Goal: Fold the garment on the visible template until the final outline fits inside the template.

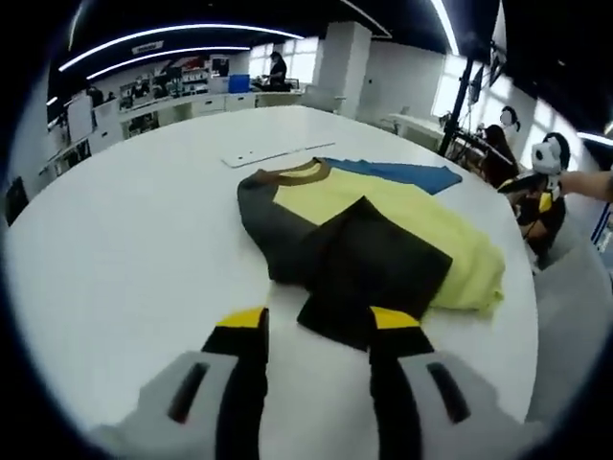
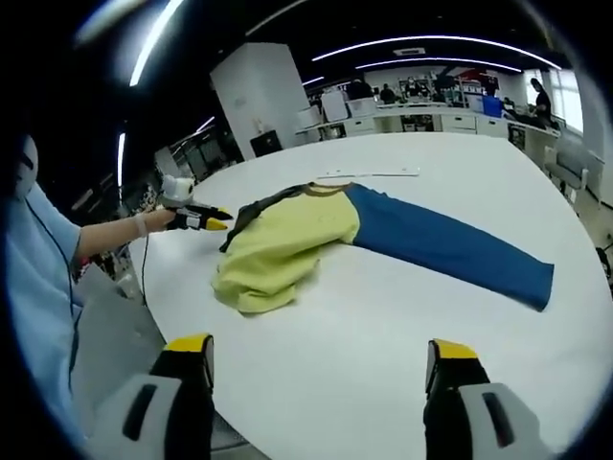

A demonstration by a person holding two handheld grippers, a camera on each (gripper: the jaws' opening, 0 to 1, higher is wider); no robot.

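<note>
The white round table (image 1: 124, 240) is shown bearing the garment (image 1: 383, 230), which lies toward the table's edge nearest the person; its far rim is cut off in the right gripper view. The room behind, with ceiling strip lights (image 1: 172, 34), benches and distant standing figures, is too small and blurred to be made out in detail. A flat white sheet (image 1: 273, 153) is seen just beyond the collar; whether it is the template cannot be told. The garment's yellow body is partly covered by the dark sleeve (image 1: 369, 268), folded across it, while the blue sleeve (image 2: 441, 244) is laid out straight. The left gripper (image 1: 316, 326) is held above the dark sleeve's cuff, jaws moderately parted and empty. The right gripper (image 2: 321, 359) is held with jaws spread wide, nothing between them.
</note>
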